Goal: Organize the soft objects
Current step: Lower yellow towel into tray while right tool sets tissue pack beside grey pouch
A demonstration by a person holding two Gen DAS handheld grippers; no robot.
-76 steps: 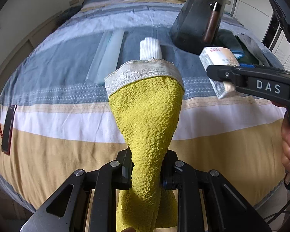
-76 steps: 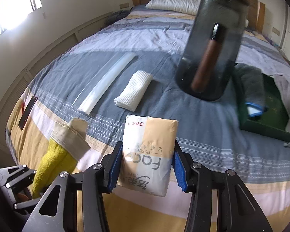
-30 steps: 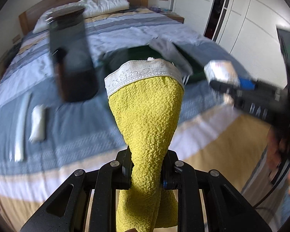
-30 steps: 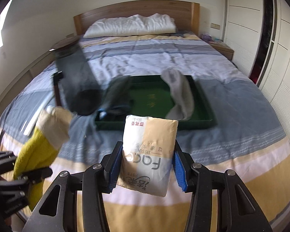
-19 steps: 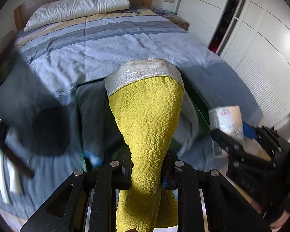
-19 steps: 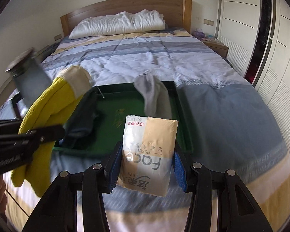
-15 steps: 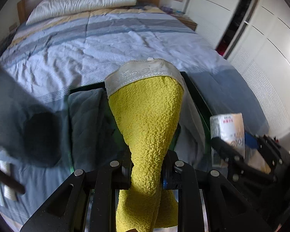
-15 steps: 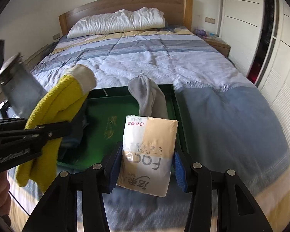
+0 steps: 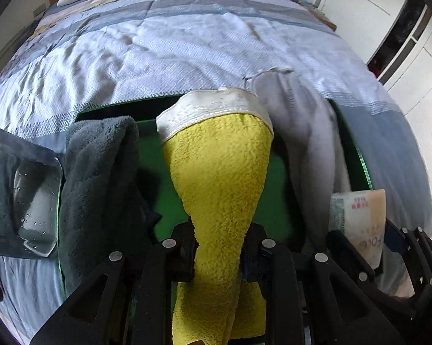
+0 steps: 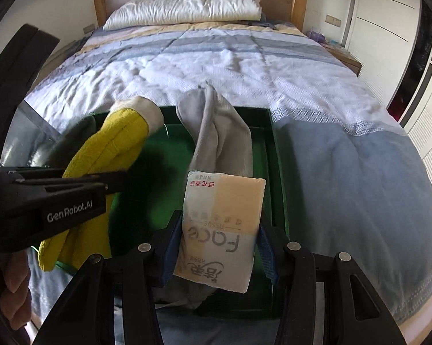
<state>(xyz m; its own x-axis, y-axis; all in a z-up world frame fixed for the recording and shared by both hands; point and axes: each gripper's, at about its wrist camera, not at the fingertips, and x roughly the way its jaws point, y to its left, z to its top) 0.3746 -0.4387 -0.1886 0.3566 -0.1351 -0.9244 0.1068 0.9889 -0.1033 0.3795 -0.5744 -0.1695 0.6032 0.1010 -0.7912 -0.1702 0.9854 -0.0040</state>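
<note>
Tongs on the left [image 9: 219,254] pinched a yellow cloth [image 9: 220,178] above the green tray [image 10: 269,155] on the bed [image 10: 216,66]; right tongs [image 10: 216,251] gripped a tissue pack [image 10: 220,227] over the tray's grey sock [image 10: 216,132].

Left gripper [image 9: 218,254] points steeply down — its fingers clamped on a yellow cloth [image 9: 220,172]. Right gripper [image 10: 219,251] tilts down too, pinching a tissue pack [image 10: 220,230] — side by side.

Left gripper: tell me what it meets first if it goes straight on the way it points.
Probably the green tray. The left gripper, shut on the yellow cloth, points down at its bare floor between the dark towel and grey cloth; depth is unclear.
</note>
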